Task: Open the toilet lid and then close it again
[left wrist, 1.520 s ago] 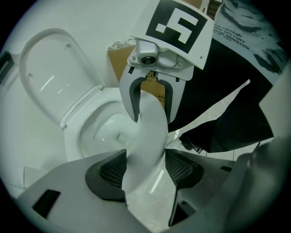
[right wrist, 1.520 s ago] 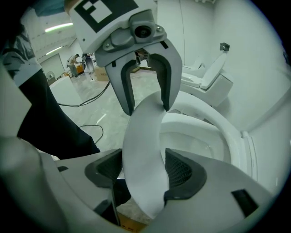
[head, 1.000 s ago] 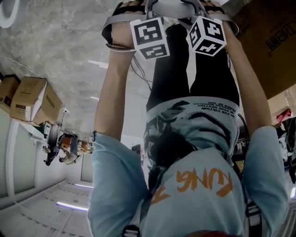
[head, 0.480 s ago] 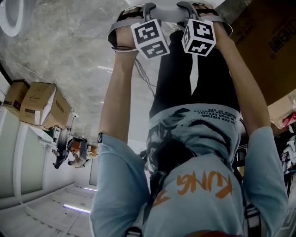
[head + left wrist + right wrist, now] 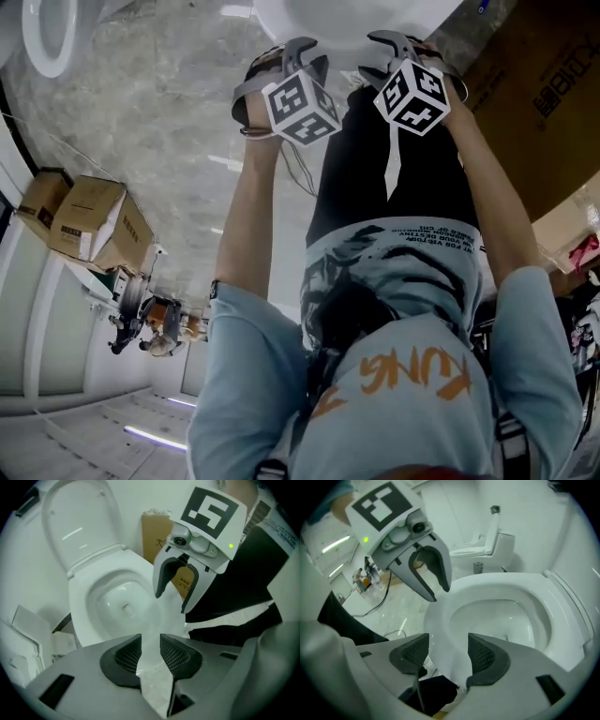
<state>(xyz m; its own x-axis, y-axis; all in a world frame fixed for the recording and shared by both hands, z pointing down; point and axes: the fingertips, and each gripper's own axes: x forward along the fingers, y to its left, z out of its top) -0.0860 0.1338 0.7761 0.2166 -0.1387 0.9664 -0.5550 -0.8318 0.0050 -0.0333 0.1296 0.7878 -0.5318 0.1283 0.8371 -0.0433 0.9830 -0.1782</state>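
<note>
Two tongs over the open toilet

The toilet lid (image 5: pixel 77 524) stands up at the back, and the bowl (image 5: pixel 117 604) is open. The left tongs (image 5: pixel 150 644) and right tongs (image 5: pixel 447 644) hang over its front rim. Both have just been closing a bit, but as far as I can see they squeeze nothing.

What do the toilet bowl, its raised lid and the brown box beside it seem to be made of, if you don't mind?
The toilet bowl looks like glazed white ceramic: glossy, with bright highlights. The lid seems to be smooth white plastic, thin with a softer sheen, though that is uncertain. The brown box looks like matte cardboard, with dark print on its face.
</note>
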